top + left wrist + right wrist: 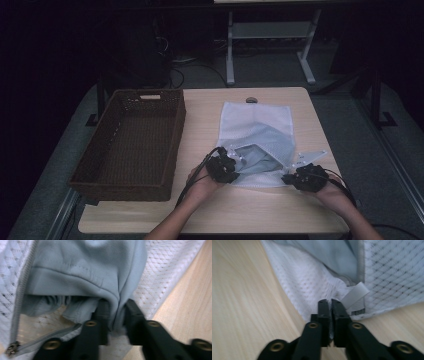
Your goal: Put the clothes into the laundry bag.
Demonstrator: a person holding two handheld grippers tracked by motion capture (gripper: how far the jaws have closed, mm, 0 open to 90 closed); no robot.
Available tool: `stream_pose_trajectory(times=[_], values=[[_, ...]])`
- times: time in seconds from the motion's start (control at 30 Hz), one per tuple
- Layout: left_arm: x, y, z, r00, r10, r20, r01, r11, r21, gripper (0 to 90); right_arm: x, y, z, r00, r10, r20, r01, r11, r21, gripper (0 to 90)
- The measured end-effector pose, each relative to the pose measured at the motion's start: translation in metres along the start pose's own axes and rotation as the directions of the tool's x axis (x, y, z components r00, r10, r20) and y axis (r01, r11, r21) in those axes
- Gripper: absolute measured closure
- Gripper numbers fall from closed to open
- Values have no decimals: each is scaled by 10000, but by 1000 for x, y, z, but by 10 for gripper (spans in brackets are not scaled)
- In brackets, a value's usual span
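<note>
A white mesh laundry bag [256, 131] lies flat on the light wooden table [210, 125], right of centre, with its zippered mouth at the near end, towards the person. A grey-blue garment [257, 155] sits in that open mouth, partly inside the bag and partly bunched at its near left corner. The left gripper [231, 167] is at the bag's near left corner; in the left gripper view its black jaws pinch a fold of the garment's [82, 270] hemmed edge between them, with the grey zipper [21, 292] running along the left and the mesh [160, 272] spread on the right. The right gripper [292, 178] is at the bag's near right corner; in the right gripper view its jaws are closed almost together on the white mesh edge [312, 287], just beside a small grey fabric tab [356, 298]. A dark woven basket [131, 142] stands on the left part of the table, apart from the bag.
</note>
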State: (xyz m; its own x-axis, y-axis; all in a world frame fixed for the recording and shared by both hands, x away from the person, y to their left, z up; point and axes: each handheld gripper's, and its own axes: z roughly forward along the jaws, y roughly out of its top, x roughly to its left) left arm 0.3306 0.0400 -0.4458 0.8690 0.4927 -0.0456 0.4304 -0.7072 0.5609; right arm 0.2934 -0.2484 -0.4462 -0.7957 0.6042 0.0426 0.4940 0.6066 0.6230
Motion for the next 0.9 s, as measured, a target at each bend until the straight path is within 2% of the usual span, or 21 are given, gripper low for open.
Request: stream_pose_trajectory(times=[0.07,0.1,0.13,0.17,0.2,0.23,0.27,0.3,0.33,0.4,0.43,0.53,0.57,0.63,0.7,0.73,0.77,0.87,0.9], values=[[0,1,0,9999,-92,57,92,10000,5,823,3,4,-6,10000,-42,-33,40,9988,-478,727],[1,1,-1,9998,-165,117,166,9999,-35,831,10,11,-11,9996,-250,-141,235,9951,-960,692],[2,1,-2,9996,-204,174,206,9997,-107,831,10,11,-11,9996,-250,-141,235,9951,-960,692],[3,1,-4,9994,-268,228,273,9995,-188,833,19,17,-11,9968,-606,-511,539,9908,-1239,663],[3,2,-6,9990,-343,298,350,9991,-258,833,19,17,-11,9968,-606,-511,539,9908,-1239,663],[5,3,-9,9987,-387,327,399,9984,-391,834,30,24,-2,9914,-1016,-824,912,9884,-1214,637],[5,3,-9,9987,-387,327,399,9984,-391,834,30,24,-2,9914,-1016,-824,912,9884,-1214,637],[6,4,-12,9978,-509,434,532,9970,-556,835,40,31,13,9845,-1320,-1154,1195,9868,-1094,611],[6,4,-12,9978,-509,434,532,9970,-556,835,40,31,13,9845,-1320,-1154,1195,9868,-1094,611],[6,5,-14,9977,-513,432,542,9962,-677,836,45,38,26,9800,-1537,-1264,1431,9857,-894,608],[6,5,-14,9976,-523,453,555,9959,-718,836,49,43,42,9769,-1651,-1359,1561,9849,-745,602],[6,6,-16,9975,-493,502,529,9960,-717,836,50,46,52,9761,-1671,-1387,1605,9854,-574,604],[5,6,-17,9969,-535,582,578,9955,-753,836,50,45,60,9773,-1741,-1208,1711,9846,-345,624],[5,6,-16,9969,-529,587,574,9954,-766,836,50,44,62,9807,-1669,-1015,1637,9858,-385,693],[5,7,-16,9967,-555,600,603,9949,-812,836,49,45,62,9862,-1479,-746,1453,9886,-399,827],[5,7,-15,9965,-560,620,611,9946,-835,836,49,45,62,9862,-1479,-746,1453,9886,-399,827],[6,10,-15,9962,-613,624,672,9930,-976,836,48,45,63,9883,-1415,-567,1391,9893,-437,896],[7,15,-16,9959,-684,594,748,9908,-1129,836,48,46,63,9867,-1531,-555,1510,9877,-404,900],[8,20,-14,9953,-780,577,847,9885,-1255,835,49,45,63,9842,-1632,-682,1609,9862,-385,900]])
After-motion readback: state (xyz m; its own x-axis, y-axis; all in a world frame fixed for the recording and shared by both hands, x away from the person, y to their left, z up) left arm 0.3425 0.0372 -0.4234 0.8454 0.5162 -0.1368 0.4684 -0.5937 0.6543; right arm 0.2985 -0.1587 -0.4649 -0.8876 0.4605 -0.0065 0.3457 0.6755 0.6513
